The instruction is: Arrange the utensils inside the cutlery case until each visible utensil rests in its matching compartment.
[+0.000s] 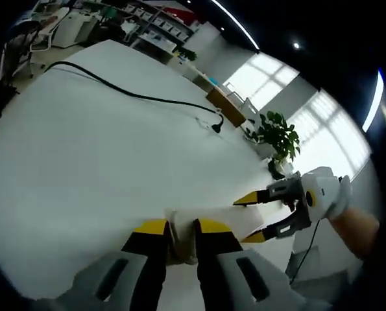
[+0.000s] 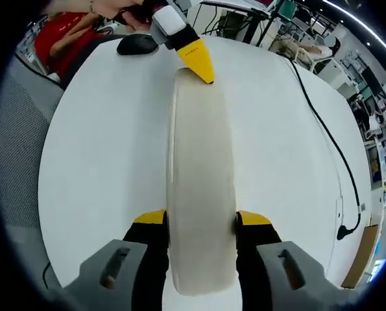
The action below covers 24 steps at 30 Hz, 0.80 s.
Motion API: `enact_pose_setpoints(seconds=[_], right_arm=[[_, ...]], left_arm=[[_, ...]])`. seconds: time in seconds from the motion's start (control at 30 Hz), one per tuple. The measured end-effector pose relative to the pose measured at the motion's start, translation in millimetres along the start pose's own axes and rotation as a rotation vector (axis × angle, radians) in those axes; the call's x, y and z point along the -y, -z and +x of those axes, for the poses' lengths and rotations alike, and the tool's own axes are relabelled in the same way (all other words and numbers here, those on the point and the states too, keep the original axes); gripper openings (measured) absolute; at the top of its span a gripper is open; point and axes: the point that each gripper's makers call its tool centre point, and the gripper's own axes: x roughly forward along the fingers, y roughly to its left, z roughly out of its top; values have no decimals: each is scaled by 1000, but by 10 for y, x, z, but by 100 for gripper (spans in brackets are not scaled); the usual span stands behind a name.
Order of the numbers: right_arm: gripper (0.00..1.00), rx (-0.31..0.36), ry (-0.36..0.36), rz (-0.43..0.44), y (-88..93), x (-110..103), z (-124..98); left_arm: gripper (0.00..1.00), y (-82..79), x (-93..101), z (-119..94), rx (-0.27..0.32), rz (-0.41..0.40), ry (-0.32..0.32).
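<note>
In the right gripper view, the right gripper [image 2: 201, 223] is clamped across the near end of a long, pale cream case [image 2: 201, 188], its yellow-tipped jaws pressing on either side. The case runs away from the camera over a white worktop [image 2: 102, 149], and at its far end the left gripper [image 2: 196, 59] touches it with a yellow jaw tip, a hand [image 2: 118, 9] behind it. A black mouse [image 2: 137, 43] lies on the worktop just beside that far end, and a black cable [image 2: 329, 139] trails along the worktop's right side. In the left gripper view, the left gripper [image 1: 181, 228] has its jaws close together on a thin pale edge of the case [image 1: 180, 223], and the right gripper [image 1: 257, 217] shows at the right with jaws apart on the case's other end, held by a gloved hand [image 1: 338, 194]. A potted plant [image 1: 278, 136] stands beyond the worktop near bright windows. No utensils can be made out.
</note>
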Motion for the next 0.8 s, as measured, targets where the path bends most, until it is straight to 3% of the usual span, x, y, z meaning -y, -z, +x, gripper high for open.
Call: enact_pose_setpoints(seconds=[0.8], right_arm=[[40,-23,18,-32,33,-15,63]], left_arm=[[17,104,-68,42,-33,85,-57]])
